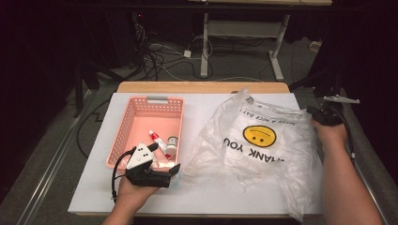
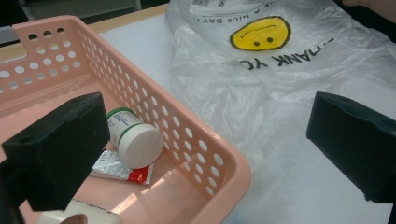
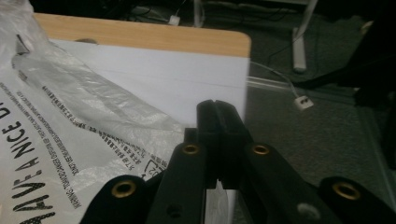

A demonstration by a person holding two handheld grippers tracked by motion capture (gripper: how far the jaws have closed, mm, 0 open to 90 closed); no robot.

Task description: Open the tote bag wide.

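A pink perforated basket (image 1: 123, 125) stands on the left of the white mat. It holds a red-and-white tube (image 1: 157, 140) and a small white bottle (image 1: 172, 145) with a green band (image 2: 135, 137). My left gripper (image 1: 164, 158) hovers at the basket's near right corner. It is open wide (image 2: 205, 149), one jaw over the basket and one over the mat. A clear plastic bag (image 1: 263, 150) with a yellow smiley lies crumpled on the right. My right gripper (image 1: 315, 112) is shut (image 3: 217, 140) at the bag's far right edge. Whether any film (image 3: 93, 112) is pinched, I cannot tell.
The wooden table's far edge (image 1: 202, 86) shows beyond the white mat (image 1: 206, 192). Past it are the floor, loose cables and a desk's white legs (image 1: 204, 47). The mat's right edge (image 3: 240, 93) runs just beside my right gripper.
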